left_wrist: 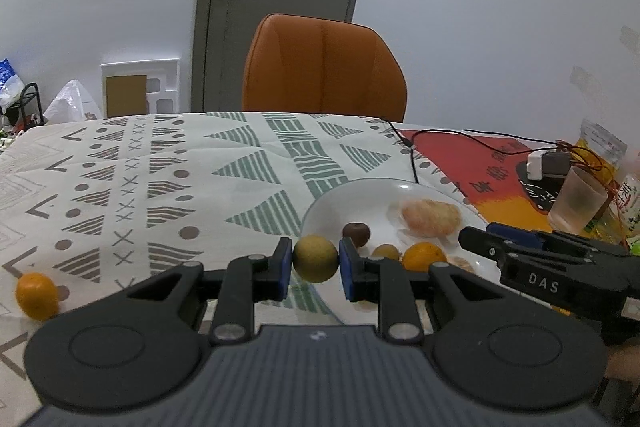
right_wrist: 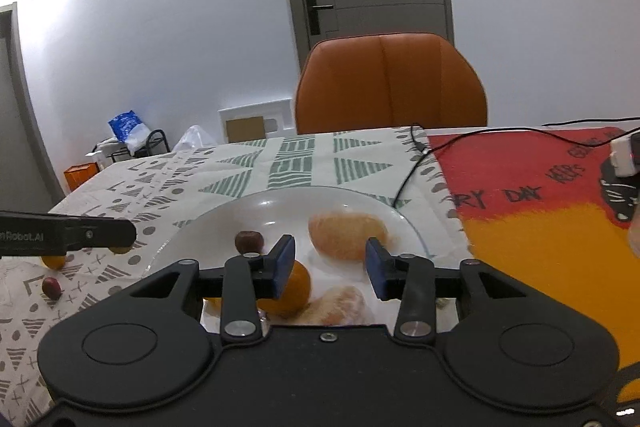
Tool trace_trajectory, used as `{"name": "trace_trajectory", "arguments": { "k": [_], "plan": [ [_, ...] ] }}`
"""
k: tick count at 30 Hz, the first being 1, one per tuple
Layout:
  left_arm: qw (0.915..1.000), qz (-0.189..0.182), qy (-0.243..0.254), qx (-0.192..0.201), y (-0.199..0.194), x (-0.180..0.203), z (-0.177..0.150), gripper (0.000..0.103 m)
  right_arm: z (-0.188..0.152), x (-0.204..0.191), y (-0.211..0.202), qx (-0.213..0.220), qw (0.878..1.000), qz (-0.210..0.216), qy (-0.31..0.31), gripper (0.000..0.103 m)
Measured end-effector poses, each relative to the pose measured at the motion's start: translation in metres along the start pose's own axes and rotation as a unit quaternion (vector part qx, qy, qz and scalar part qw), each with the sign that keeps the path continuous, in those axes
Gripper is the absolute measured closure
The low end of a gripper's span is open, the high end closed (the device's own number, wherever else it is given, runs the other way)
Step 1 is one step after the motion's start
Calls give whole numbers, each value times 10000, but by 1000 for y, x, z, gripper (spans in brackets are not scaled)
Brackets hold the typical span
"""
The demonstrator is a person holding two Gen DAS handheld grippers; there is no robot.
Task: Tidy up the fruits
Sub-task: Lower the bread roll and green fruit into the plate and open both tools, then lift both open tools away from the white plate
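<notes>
My left gripper [left_wrist: 315, 267] is shut on a small yellow-green round fruit [left_wrist: 315, 258] and holds it at the near left rim of a white plate [left_wrist: 360, 191]. On the plate lie a peeled mandarin [left_wrist: 430, 217], a dark brown fruit [left_wrist: 356, 233], a small yellow fruit [left_wrist: 386, 251] and an orange kumquat [left_wrist: 424, 255]. My right gripper [right_wrist: 330, 267] is open and empty above the plate [right_wrist: 224, 215], over the kumquat [right_wrist: 294, 293] and two peeled mandarin pieces [right_wrist: 348, 235] [right_wrist: 340, 307]. The left gripper's finger shows at the left of the right wrist view [right_wrist: 80, 233].
An orange kumquat [left_wrist: 36, 295] lies on the patterned cloth at the far left. A dark red fruit [right_wrist: 51, 287] and another orange one [right_wrist: 54, 262] lie left of the plate. A red-orange mat [right_wrist: 540, 211], cables, a charger [left_wrist: 546, 163], a plastic cup [left_wrist: 578, 205] stand right. An orange chair [left_wrist: 324, 67] is behind.
</notes>
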State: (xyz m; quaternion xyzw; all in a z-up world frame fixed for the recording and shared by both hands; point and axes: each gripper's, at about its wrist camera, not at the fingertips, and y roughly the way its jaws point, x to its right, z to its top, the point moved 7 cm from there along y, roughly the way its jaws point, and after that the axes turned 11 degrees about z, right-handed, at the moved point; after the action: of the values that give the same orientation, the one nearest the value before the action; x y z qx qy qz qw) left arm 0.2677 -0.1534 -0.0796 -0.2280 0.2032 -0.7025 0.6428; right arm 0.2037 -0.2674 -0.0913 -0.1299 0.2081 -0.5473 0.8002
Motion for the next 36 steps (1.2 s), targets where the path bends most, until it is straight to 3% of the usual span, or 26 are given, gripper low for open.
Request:
{"name": "trace_trajectory", "arguments": {
  "k": [8, 19, 27, 36],
  "plan": [
    [9998, -166, 86, -32, 4, 20, 0, 79, -9, 6, -15, -17, 9998, -55, 170, 62],
    [10000, 67, 24, -54, -1, 5, -1, 71, -11, 0, -18, 0, 9996, 77, 287, 58],
    [9993, 349, -93, 42, -14, -22, -1, 40, -9, -16, -19, 10, 9995, 196, 257, 50],
    [9967, 764, -242, 103, -27, -53, -2, 22, -10, -36, -19, -7, 9992, 310, 236, 39]
  ]
}}
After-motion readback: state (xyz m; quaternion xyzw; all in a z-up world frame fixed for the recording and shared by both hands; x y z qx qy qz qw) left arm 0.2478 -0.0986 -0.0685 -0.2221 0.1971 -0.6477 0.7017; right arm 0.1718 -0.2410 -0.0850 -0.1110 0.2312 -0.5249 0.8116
